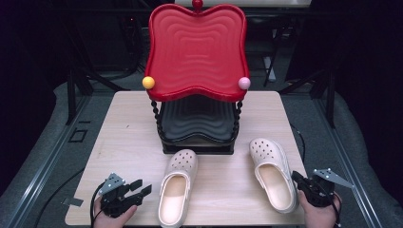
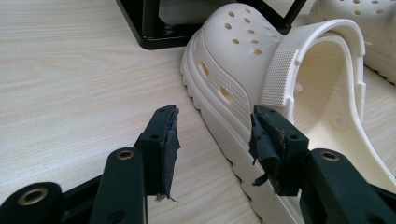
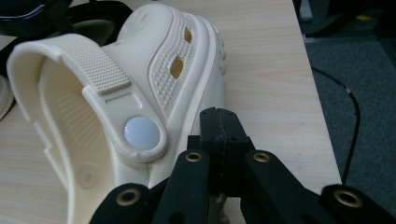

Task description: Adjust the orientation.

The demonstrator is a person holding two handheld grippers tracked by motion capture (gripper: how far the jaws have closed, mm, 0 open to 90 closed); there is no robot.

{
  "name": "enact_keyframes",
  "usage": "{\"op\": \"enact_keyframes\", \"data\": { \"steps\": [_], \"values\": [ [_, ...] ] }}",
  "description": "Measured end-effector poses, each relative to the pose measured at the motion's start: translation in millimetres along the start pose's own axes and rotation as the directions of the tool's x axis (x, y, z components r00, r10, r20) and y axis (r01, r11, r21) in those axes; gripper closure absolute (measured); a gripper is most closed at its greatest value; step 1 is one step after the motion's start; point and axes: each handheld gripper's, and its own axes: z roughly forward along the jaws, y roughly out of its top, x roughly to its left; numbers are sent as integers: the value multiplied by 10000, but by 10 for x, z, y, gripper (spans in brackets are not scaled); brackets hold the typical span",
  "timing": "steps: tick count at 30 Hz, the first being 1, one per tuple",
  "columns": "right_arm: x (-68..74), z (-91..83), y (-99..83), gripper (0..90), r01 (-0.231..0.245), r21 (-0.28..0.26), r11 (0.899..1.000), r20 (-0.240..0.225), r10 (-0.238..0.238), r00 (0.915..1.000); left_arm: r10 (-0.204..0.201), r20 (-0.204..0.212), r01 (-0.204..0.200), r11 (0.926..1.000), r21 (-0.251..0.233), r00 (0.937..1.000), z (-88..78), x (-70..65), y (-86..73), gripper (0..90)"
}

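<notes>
Cream clogs, two, on the pale wood surface (image 1: 119,128) in front of the two-tier stand (image 1: 197,71), toes toward the stand, heels toward the near edge.

Left clog (image 1: 177,185): just in front of the stand's black base (image 1: 197,148), toe nearly touching it; heel strap folded forward over the opening in the left gripper view (image 2: 280,74).

Right clog (image 1: 273,172): in front of the stand's right corner and apart from the base, angled slightly, well apart from the left clog; seen from behind in the right gripper view (image 3: 140,93), with ribbed strap and a round white rivet (image 3: 141,132) on the outer side.

Left gripper (image 1: 138,188): held by the left hand (image 1: 111,214), in front of and left of the stand, near the outer side of the left clog. Released, jaws parted; in the left gripper view (image 2: 212,140) bare surface between the worn pads, one pad close against the clog's sole edge, contact not determinable. Nothing grasped.

Right gripper (image 1: 297,178): held by the right hand (image 1: 321,213), in front of and right of the stand, at the heel of the right clog. Clenched, jaws pressed together with nothing between them; tips in the right gripper view (image 3: 220,116) just beside the clog's outer sole edge, touching or not: cannot tell.

Stand: red wavy upper tray (image 1: 197,50) with a yellow ball (image 1: 148,82) and a pink ball (image 1: 244,83) at its front corners, black lower tray (image 1: 197,121) beneath, on twisted black posts.
</notes>
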Motion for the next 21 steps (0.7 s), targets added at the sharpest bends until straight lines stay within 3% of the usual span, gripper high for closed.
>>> {"op": "enact_keyframes", "data": {
  "steps": [3, 6, 8, 10, 16, 21],
  "values": [
    [-35, 46, -29, 900, -262, 378, 9989, 49, 260, 9996, 11, -9, -11, 10000, 1, 10000, -2, 4, 2, 513],
    [-6, 141, -80, 900, 86, 1048, 9945, 54, -92, 9999, 16, -5, -16, 10000, -35, 10000, -1, 2, 3, 514],
    [23, 169, -82, 900, 201, 1139, 9933, 66, -210, 9998, 38, -3, -38, 10000, -50, 10000, -5, 3, 4, 514],
    [39, 167, -76, 900, 181, 1098, 9938, -48, -177, 9998, 36, -24, -36, 10000, -34, 10000, -9, 8, 4, 515],
    [55, 119, -68, 853, 445, 878, 9951, 318, -474, 9984, 38, -72, -39, 10000, -59, 10000, -11, 17, 2, 516],
    [142, -77, 1, 750, 574, -66, 9983, 526, -570, 9970, 8, -85, -9, 10000, -44, 10000, -12, 24, 2, 516]
  ]
}}
